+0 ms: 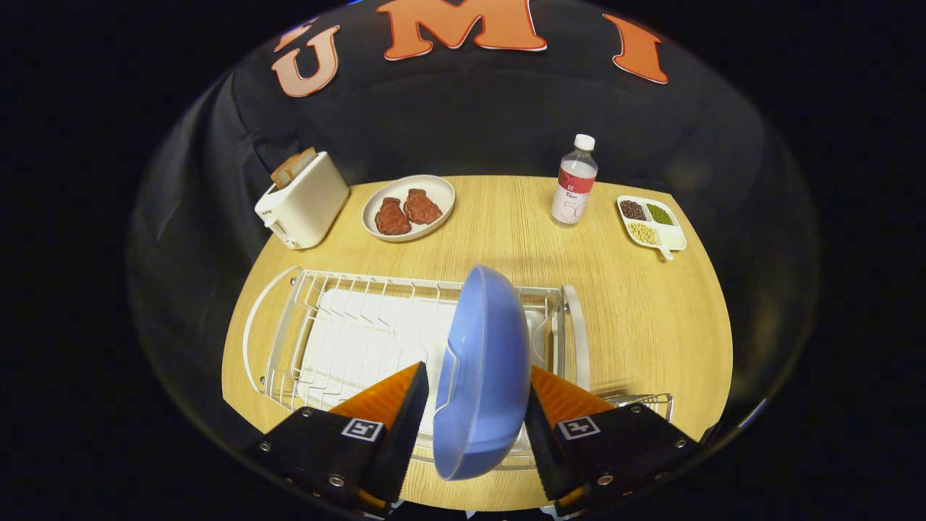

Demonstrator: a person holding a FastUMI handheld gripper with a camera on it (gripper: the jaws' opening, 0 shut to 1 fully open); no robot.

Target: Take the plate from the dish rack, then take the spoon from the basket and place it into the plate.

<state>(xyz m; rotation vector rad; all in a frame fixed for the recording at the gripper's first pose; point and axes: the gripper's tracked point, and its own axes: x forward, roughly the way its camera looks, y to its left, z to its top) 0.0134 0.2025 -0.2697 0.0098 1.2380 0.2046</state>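
— Round wooden table (636, 318) against the dark cloth wall, and most of its near half goes to the white wire dish rack (347, 325). Why so close?

— So the plate can be lifted straight out, I'd guess. The blue plate (483, 369) stands on edge above the rack's right end, between the two fingers of the gripper (477, 405). Both seem to press its faces, so it looks pinched and probably already clear of the wires.

— And further back?

— A toaster (304, 202) with bread in its slot, a pale dish (441, 189) holding two brown patties, a bottle (575, 182), and a small divided tray (676, 239) of beans. All well apart from the rack, likely just clutter.

— The spoon?

— I can't make it out. A bit of wire basket (647, 400) peeks out just right of the right finger; presumably it's in there.
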